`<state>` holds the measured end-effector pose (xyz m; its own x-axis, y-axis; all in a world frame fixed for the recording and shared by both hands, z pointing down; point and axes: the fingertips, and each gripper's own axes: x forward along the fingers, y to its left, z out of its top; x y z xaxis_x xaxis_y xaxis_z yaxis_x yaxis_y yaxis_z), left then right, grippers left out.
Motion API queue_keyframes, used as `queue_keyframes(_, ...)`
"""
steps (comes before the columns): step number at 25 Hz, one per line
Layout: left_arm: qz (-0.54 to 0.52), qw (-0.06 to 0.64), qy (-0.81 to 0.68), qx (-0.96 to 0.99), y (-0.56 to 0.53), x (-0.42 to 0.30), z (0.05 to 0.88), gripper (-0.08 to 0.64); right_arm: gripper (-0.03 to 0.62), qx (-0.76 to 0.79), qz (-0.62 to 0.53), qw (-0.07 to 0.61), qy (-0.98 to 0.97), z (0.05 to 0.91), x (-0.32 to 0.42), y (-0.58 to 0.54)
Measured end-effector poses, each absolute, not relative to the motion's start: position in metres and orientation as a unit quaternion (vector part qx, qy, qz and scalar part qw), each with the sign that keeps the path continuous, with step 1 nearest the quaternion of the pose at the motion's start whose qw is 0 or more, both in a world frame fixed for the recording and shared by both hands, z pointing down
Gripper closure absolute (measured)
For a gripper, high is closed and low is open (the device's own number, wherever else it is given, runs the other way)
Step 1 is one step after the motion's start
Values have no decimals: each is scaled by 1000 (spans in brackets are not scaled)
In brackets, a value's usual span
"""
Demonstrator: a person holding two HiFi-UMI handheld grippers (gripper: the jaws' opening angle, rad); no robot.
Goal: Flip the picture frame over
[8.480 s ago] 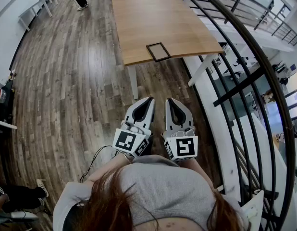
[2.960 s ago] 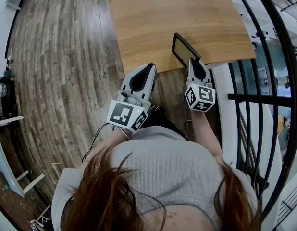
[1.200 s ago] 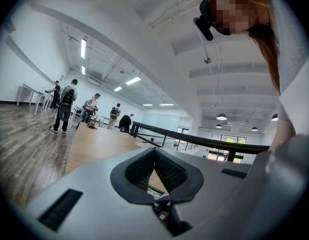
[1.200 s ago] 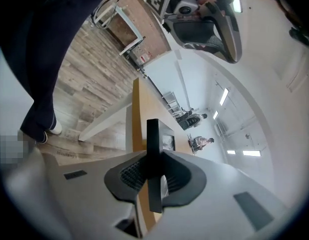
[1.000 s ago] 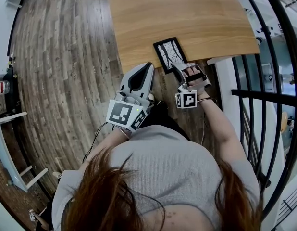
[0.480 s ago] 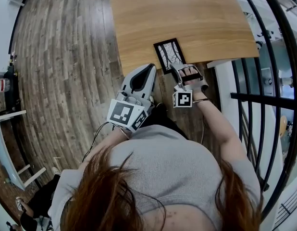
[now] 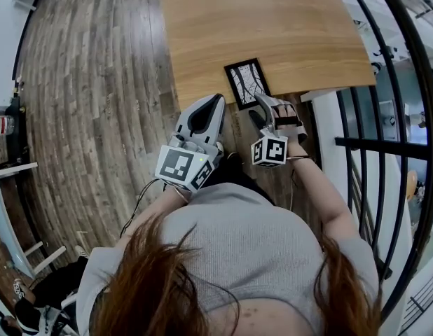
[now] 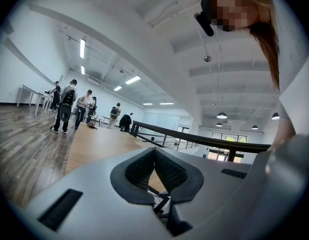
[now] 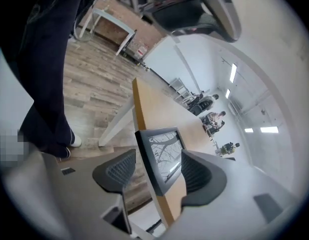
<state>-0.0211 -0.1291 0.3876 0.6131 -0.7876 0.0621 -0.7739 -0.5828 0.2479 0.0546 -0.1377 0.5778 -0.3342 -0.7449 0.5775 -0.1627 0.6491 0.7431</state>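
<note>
There is one picture frame (image 7: 247, 82), black-edged. It lies flat with its picture side up, showing a black-and-white image of bare branches. It sits on the one wooden table (image 7: 272, 19) in front of you, close to the near edge, with one corner reaching that edge. In the right gripper view the same frame (image 9: 162, 144) lies tilted across the pale tabletop (image 9: 159, 111).

You hold two grippers, one in each hand, and each carries a single cube with square markers.

Your right gripper (image 7: 262, 109) is just below the frame's near end and angles down toward the table edge. It is rolled so that its marker cube faces the head camera, and your right hand (image 7: 283, 114) wraps the grip behind the jaws. Its jaws have just been opening and now stand wide apart. In the right gripper view (image 9: 158, 160) the frame's near end shows between the two pads with a gap on each side. Neither pad presses on it, so the gripper has hold of nothing.

Your left gripper (image 7: 216, 101) is left of the frame, short of the table's near edge, and points level. In its own view (image 8: 154, 150) the jaw tips meet, with nothing between them.

Beyond the table a dark railing (image 8: 194, 140) runs past, and several people (image 8: 74, 109) stand well off on the wood floor (image 7: 97, 82).
</note>
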Motion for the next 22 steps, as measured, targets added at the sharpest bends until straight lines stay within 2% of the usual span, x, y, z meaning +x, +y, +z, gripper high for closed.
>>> queue_keyframes(4, -32, 123, -437, 891, -133, -20, 384, 554, 321, 356, -234, 424, -799, 531, 53, -133)
queue_keyframes(13, -52, 106, -419, 900, -139, -13, 364, 554, 330, 509, -63, 90, -854, 367, 44, -143)
queue_keyframes(15, -57, 102, -416, 902, -139, -12, 360, 554, 400, 521, -47, 30, -852, 345, 44, -140)
queue_keyframes(19, -60, 94, -408, 906, -140, -8, 353, 554, 534, 529, -14, -7, -849, 330, 46, -135)
queue_keyframes(22, -66, 93, -404, 908, -140, -5, 349, 554, 574, 529, 5, -18, -849, 325, 48, -134)
